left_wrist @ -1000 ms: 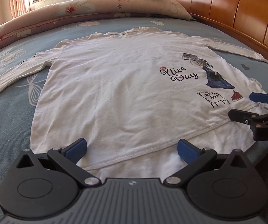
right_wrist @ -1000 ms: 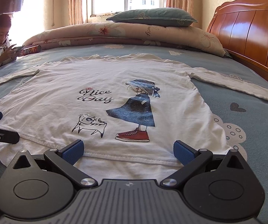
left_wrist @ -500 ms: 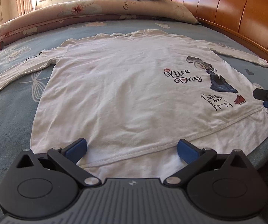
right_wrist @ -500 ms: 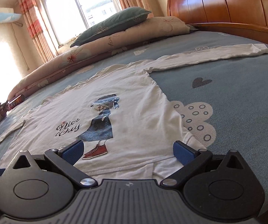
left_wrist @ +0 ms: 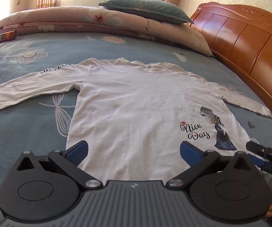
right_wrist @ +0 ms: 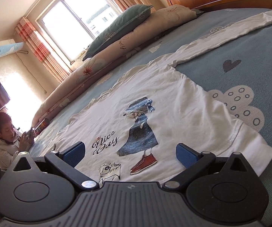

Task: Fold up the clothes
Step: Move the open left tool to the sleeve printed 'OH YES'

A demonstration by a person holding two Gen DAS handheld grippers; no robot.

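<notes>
The left hand-held gripper (left_wrist: 133,151) was open, its blue pads wide apart over the lower hem of the shirt (left_wrist: 136,109), holding nothing. Compared with a second before, it had moved forward over the cloth: the hem edge, earlier visible between the pads, was now hidden under its body. The right hand-held gripper (right_wrist: 130,154) was open too and held nothing. It had tilted and shifted toward the shirt's right corner, so the printed girl and the words "Nice Day" now lay between its pads. In the left view its tip (left_wrist: 259,151) was just beside the print.

The shirt lay flat, front up, on the bed (left_wrist: 31,132), with both sleeves spread out to the sides. No fold was made yet. I judge that both grippers had settled at the hem to take it, probably for the first fold toward the collar. A person (right_wrist: 5,141) sat beside the bed, far from the work.
</notes>
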